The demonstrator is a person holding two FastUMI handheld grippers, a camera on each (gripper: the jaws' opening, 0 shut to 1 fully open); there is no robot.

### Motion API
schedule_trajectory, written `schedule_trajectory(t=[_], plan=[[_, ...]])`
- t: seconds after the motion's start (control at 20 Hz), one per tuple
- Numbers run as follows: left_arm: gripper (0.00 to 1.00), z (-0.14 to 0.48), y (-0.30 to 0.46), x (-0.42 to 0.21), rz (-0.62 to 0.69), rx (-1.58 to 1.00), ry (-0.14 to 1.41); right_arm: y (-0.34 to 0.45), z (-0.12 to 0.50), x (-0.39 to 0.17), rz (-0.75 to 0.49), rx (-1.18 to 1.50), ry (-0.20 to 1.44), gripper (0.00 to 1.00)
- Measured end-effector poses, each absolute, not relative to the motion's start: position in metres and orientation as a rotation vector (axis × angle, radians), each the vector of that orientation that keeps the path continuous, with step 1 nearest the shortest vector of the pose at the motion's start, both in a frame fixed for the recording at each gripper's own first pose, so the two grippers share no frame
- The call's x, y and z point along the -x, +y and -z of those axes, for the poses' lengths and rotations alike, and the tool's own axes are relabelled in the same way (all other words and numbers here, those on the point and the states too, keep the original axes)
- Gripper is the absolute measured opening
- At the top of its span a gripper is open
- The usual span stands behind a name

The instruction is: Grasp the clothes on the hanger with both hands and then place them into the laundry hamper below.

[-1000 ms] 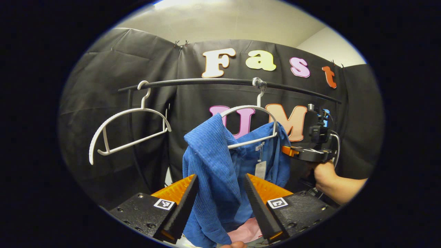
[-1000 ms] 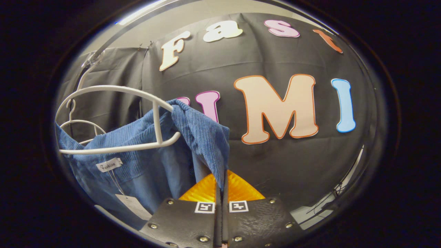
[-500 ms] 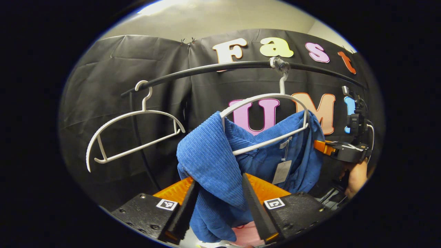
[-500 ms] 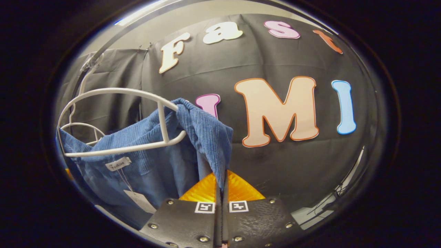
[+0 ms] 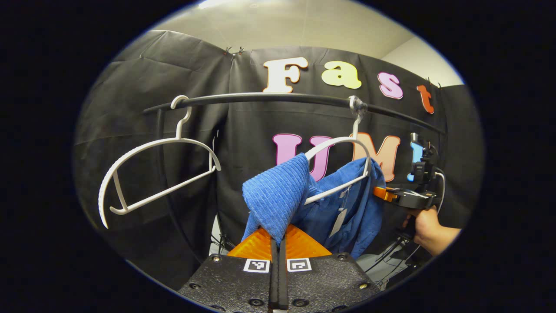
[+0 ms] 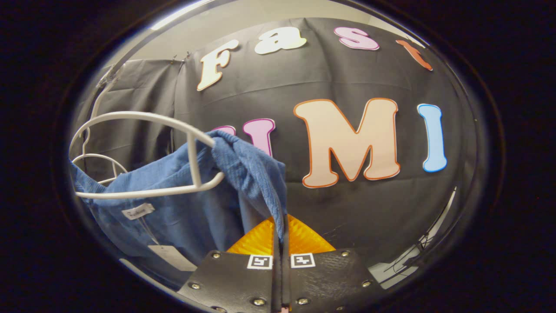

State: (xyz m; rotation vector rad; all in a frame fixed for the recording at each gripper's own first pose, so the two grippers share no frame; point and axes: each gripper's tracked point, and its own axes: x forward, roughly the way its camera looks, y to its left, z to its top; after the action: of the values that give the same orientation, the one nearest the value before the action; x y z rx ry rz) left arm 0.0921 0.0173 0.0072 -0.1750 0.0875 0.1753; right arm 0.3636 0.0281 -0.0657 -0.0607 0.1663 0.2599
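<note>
A blue ribbed garment [image 5: 278, 198] hangs on a white hanger [image 5: 343, 143] from a black rail [image 5: 269, 98]. My left gripper [image 5: 278, 238] is shut on the garment's left shoulder fold. In the right gripper view the same blue garment [image 6: 243, 169] drapes over the white hanger [image 6: 147, 119], and my right gripper [image 6: 281, 237] is shut on its right shoulder edge. The right gripper [image 5: 382, 192] also appears in the left gripper view, held by a hand [image 5: 428, 228] beside the garment. A paper tag [image 5: 335, 221] dangles inside the collar.
A second, bare white hanger [image 5: 152, 171] hangs on the rail to the left in the left gripper view. A dark vertical stand pole [image 5: 163, 174] runs down behind it. Cables [image 5: 391, 254] lie low at the right.
My left gripper's fingers have gone from open around the blue fabric to shut on it. The right gripper has stayed shut on the other shoulder, with little movement.
</note>
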Motion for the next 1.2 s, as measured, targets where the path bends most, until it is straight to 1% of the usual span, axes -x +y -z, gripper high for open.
schedule_trajectory(t=[0.1, 0.3, 0.45, 0.55, 0.8, 0.95, 1.05, 1.2], plan=[[0.0, -0.013, 0.027, -0.085, -0.163, 0.177, 0.062, 0.031, 0.072, -0.367, -0.276, 0.041, 0.198, 0.01], [0.0, -0.02, 0.046, -0.081, -0.148, 0.212, 0.032, 0.036, 0.076, -0.371, -0.29, 0.085, 0.215, 0.01], [0.0, -0.019, 0.055, -0.083, -0.123, 0.359, 0.031, 0.039, 0.084, -0.374, -0.298, 0.092, 0.245, 0.01], [0.0, -0.006, 0.062, -0.086, -0.119, 0.317, 0.047, 0.039, 0.089, -0.373, -0.296, 0.076, 0.252, 0.01], [0.0, 0.03, 0.045, -0.107, -0.081, 0.177, 0.069, 0.04, 0.111, -0.37, -0.293, 0.076, 0.287, 0.01], [0.01, 0.065, 0.046, -0.118, -0.083, 0.225, 0.142, 0.035, 0.125, -0.368, -0.276, 0.039, 0.319, 0.01], [0.01, 0.07, 0.04, -0.124, -0.055, 0.25, 0.138, 0.033, 0.128, -0.366, -0.275, 0.04, 0.326, 0.01], [0.01, 0.081, 0.046, -0.126, -0.049, 0.171, 0.158, 0.028, 0.135, -0.365, -0.261, 0.055, 0.346, 0.01]])
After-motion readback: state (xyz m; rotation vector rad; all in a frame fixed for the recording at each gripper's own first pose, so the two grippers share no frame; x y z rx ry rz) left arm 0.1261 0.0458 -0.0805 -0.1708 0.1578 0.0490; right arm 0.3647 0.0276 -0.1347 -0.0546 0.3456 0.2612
